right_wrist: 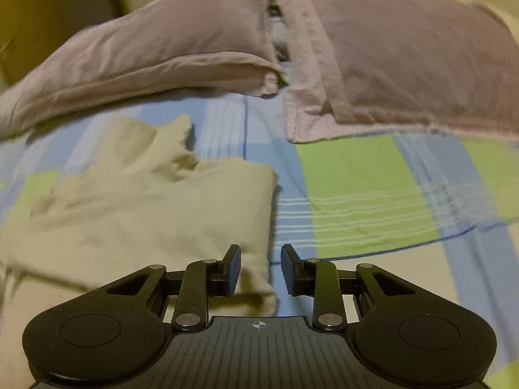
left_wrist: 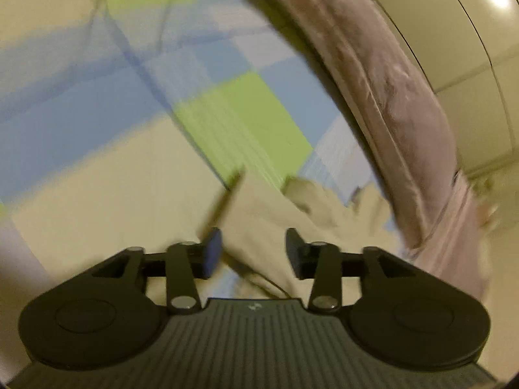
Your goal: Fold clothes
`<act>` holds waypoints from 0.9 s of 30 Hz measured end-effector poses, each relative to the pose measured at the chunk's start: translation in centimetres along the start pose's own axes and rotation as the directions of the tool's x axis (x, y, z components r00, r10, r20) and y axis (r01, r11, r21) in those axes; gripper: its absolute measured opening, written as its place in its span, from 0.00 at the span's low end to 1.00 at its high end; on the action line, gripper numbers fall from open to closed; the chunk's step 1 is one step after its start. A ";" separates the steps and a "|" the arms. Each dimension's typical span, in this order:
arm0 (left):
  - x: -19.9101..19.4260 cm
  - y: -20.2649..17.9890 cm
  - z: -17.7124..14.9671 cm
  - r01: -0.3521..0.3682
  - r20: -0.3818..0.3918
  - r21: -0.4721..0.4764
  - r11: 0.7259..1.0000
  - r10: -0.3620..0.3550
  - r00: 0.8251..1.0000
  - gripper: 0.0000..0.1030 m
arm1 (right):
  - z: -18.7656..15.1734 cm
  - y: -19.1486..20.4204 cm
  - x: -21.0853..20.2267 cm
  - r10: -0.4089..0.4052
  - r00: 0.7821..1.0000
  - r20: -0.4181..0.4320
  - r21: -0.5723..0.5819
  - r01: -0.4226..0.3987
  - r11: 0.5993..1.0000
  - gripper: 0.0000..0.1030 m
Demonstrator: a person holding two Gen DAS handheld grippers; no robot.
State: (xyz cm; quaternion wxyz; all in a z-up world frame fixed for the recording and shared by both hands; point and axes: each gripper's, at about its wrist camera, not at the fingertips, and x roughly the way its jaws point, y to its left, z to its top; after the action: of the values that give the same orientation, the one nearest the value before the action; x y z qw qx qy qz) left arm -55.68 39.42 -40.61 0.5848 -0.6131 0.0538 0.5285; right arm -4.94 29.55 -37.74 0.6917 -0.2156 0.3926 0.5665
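Both grippers hang with jaws parted over a cream garment on a checked bedsheet.

The left gripper (left_wrist: 253, 253) stands released, the cream garment (left_wrist: 275, 220) lying beneath the gap between its fingers, unclamped. The right gripper (right_wrist: 260, 269) is likewise spread, its fingers straddling the garment's (right_wrist: 155, 207) right edge. The garment lies partly folded on the blue, green and cream bedsheet (right_wrist: 363, 194), near two mauve pillows (right_wrist: 389, 48).
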 end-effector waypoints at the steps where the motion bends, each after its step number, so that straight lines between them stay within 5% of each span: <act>1: 0.9 0.2 -0.4 -0.009 -0.017 -0.021 1.000 0.008 1.000 0.39 | -0.1 -0.1 0.7 -0.002 1.000 -0.013 0.019 0.002 1.000 0.29; 8: 4.3 0.8 -1.5 0.020 0.031 -0.175 0.984 -0.015 0.999 0.34 | -1.1 0.1 2.5 -0.024 0.997 -0.067 0.030 0.026 0.999 0.29; 9: 4.3 0.4 -1.6 0.003 0.044 -0.152 0.988 0.004 0.999 0.23 | -1.3 0.0 2.5 -0.023 0.997 -0.068 0.031 0.025 0.999 0.29; 10: 4.4 -0.2 -2.0 -0.018 0.054 -0.090 0.996 0.023 0.998 0.04 | -1.4 -0.1 2.6 -0.021 0.997 -0.069 0.036 0.023 0.999 0.29; 11: 4.8 -1.2 -3.2 -0.049 0.054 0.065 0.997 0.045 0.998 0.02 | -1.4 -0.2 2.7 -0.019 0.997 -0.070 0.042 0.022 0.999 0.29; 13: 5.5 -3.3 -5.7 -0.105 0.065 0.367 0.924 0.087 0.994 0.02 | -1.3 -0.3 2.7 -0.018 0.997 -0.075 0.047 0.022 0.999 0.29; 14: 5.9 -4.3 -6.9 -0.130 0.075 0.506 0.853 0.107 0.991 0.02 | -1.2 -0.2 2.7 -0.019 0.997 -0.077 0.042 0.022 0.999 0.29; 16: 6.6 -6.3 -9.3 -0.170 0.103 0.742 0.648 0.139 0.985 0.02 | -1.3 -0.1 2.9 -0.022 0.997 -0.077 0.027 0.024 0.999 0.29; 18: 7.3 -8.4 -11.8 -0.193 0.140 0.905 0.379 0.161 0.977 0.02 | -1.4 -0.1 2.9 -0.021 0.997 -0.076 0.020 0.023 1.000 0.29; 21: 8.3 -11.4 -15.5 -0.192 0.204 0.978 -0.086 0.170 0.964 0.06 | -1.2 -0.4 3.1 -0.015 0.996 -0.083 0.035 0.018 0.999 0.29; 22: 8.6 -12.2 -16.3 -0.185 0.217 0.964 -0.188 0.166 0.962 0.06 | -1.1 -0.4 3.1 -0.013 0.996 -0.088 0.040 0.017 0.999 0.29; 23: 8.4 -12.2 -16.0 -0.181 0.205 0.972 -0.151 0.163 0.965 0.06 | -1.0 -0.4 3.1 -0.012 0.996 -0.093 0.039 0.016 0.999 0.29; 24: 8.2 -12.4 -15.3 -0.161 0.173 0.984 -0.081 0.168 0.971 0.08 | -0.8 -0.4 3.0 -0.011 0.995 -0.097 0.035 0.015 0.999 0.29; 27: 6.2 -12.5 -11.9 -0.038 0.007 0.975 0.220 0.137 0.991 0.33 | -0.5 -0.3 2.6 -0.015 0.995 -0.095 0.021 0.017 1.000 0.41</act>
State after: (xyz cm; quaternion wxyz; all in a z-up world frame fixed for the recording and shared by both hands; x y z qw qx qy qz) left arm -37.46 37.50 -39.61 0.8056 -0.1327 0.4284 0.3871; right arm -4.69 30.67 -40.11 0.6790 -0.2378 0.4292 0.5460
